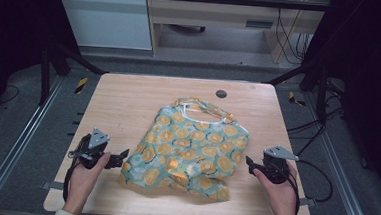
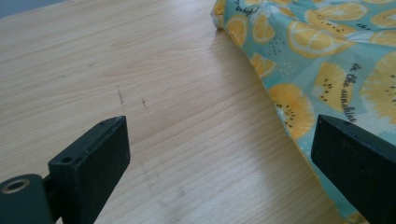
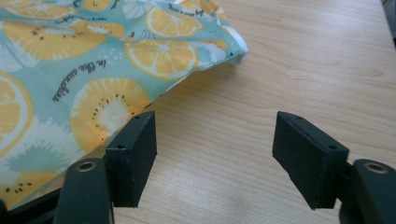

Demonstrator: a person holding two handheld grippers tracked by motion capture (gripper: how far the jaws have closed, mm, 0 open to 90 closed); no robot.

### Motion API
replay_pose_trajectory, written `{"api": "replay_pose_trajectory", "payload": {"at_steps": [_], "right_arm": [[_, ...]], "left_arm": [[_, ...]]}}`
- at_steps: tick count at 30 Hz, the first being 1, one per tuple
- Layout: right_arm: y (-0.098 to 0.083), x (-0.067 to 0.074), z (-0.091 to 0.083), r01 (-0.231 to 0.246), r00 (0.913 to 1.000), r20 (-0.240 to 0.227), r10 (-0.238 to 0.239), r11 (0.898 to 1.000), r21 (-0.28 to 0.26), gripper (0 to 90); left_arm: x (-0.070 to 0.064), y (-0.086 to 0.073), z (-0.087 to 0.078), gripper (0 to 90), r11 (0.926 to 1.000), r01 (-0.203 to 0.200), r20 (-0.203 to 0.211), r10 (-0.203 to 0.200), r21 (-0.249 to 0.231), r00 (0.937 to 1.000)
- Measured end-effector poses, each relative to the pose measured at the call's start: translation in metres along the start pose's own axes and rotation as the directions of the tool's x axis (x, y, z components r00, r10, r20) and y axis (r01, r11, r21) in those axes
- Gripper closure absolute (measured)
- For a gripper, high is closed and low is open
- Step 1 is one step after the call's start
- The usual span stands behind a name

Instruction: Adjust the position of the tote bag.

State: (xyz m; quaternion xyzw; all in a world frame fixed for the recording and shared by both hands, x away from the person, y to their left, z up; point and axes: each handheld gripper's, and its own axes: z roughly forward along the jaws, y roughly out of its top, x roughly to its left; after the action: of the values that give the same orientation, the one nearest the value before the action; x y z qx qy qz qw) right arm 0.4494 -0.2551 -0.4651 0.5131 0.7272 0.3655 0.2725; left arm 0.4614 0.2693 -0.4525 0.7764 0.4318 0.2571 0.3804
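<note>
A teal cloth bag printed with orange citrus slices (image 1: 191,147) lies crumpled in the middle of the wooden table, handles toward the far side. My left gripper (image 1: 121,158) rests on the table just left of the bag's near corner, jaws open and empty. In the left gripper view the bag (image 2: 322,60) fills the upper right, its edge running past my right jaw. My right gripper (image 1: 249,163) sits just right of the bag, open, nothing between its jaws. In the right gripper view the bag (image 3: 84,60) lies at the left, its edge beside my left jaw.
The table (image 1: 124,98) is light wood with a dark round grommet (image 1: 221,94) near its far edge. Black frame posts and cables stand on the floor beyond both sides. Bare tabletop (image 2: 140,70) spreads left of the bag and bare wood (image 3: 317,60) to its right.
</note>
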Motion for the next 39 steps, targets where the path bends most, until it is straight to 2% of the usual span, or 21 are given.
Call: {"api": "replay_pose_trajectory", "payload": {"at_steps": [6, 11, 19, 20, 25, 26, 28, 31, 33, 34, 35, 37, 38, 39], "right_arm": [[0.000, -0.001, -0.006, -0.003, 1.0000, -0.005, 0.003, 1.000, -0.005, 29.3], [0.001, 0.001, -0.009, -0.003, 0.9999, -0.015, 0.002, 1.000, -0.010, 31.3], [0.006, 0.007, -0.011, -0.011, 0.9985, -0.054, 0.010, 1.000, -0.018, 42.8], [0.007, 0.007, -0.011, 0.003, 0.9983, -0.058, -0.004, 1.000, -0.025, 44.2], [0.022, 0.013, -0.010, 0.040, 0.9953, -0.086, -0.044, 0.998, -0.043, 55.8], [0.031, 0.013, -0.011, 0.038, 0.9942, -0.098, -0.043, 0.998, -0.050, 58.5], [0.034, 0.013, -0.010, 0.044, 0.9930, -0.107, -0.050, 0.998, -0.055, 59.1], [0.054, 0.012, 0.000, 0.063, 0.9913, -0.113, -0.068, 0.997, -0.042, 62.8], [0.056, 0.012, 0.002, 0.060, 0.9917, -0.111, -0.064, 0.998, -0.037, 62.7], [0.065, 0.008, 0.011, 0.061, 0.9925, -0.105, -0.062, 0.998, -0.015, 60.8], [0.065, 0.008, 0.011, 0.061, 0.9925, -0.105, -0.062, 0.998, -0.015, 60.8], [0.078, 0.001, 0.020, 0.053, 0.9943, -0.093, -0.052, 0.999, 0.007, 53.1], [0.078, 0.001, 0.020, 0.053, 0.9943, -0.093, -0.052, 0.999, 0.007, 53.1], [0.082, 0.001, 0.022, 0.049, 0.9946, -0.092, -0.047, 0.999, 0.014, 51.0]], "left_arm": [[-0.007, 0.000, -0.002, 4.6, 0.9998, -0.021, 0.007, 0.021, 0.002, 0.9997], [-0.008, 0.000, 0.001, 4.6, 0.9996, -0.026, 0.016, 0.026, 0.009, 0.9995], [-0.011, 0.001, 0.002, 5.9, 0.9994, -0.031, 0.036, 0.031, 0.013, 0.9989], [-0.011, 0.002, 0.002, 5.9, 0.9994, -0.031, 0.028, 0.031, 0.011, 0.9991], [-0.010, 0.005, -0.003, 8.9, 0.9997, -0.024, 0.033, 0.024, -0.003, 0.9992], [-0.010, 0.007, -0.004, 9.5, 0.9997, -0.024, 0.032, 0.024, -0.009, 0.9992], [-0.010, 0.008, -0.006, 9.7, 0.9996, -0.028, 0.033, 0.028, -0.009, 0.9990], [-0.011, 0.011, -0.006, 10.4, 0.9994, -0.026, 0.031, 0.026, -0.022, 0.9992], [-0.012, 0.014, -0.007, 10.4, 0.9991, -0.032, 0.031, 0.032, -0.027, 0.9990], [-0.012, 0.016, -0.007, 10.4, 0.9989, -0.034, 0.029, 0.035, -0.031, 0.9990], [-0.012, 0.019, -0.006, 10.4, 0.9989, -0.034, 0.029, 0.035, -0.032, 0.9990], [-0.014, 0.032, -0.002, 10.2, 0.9980, -0.051, 0.039, 0.052, -0.037, 0.9979], [-0.014, 0.032, -0.002, 10.1, 0.9980, -0.051, 0.039, 0.052, -0.037, 0.9979], [-0.016, 0.039, 0.001, 10.1, 0.9972, -0.066, 0.040, 0.068, -0.034, 0.9969]]}}
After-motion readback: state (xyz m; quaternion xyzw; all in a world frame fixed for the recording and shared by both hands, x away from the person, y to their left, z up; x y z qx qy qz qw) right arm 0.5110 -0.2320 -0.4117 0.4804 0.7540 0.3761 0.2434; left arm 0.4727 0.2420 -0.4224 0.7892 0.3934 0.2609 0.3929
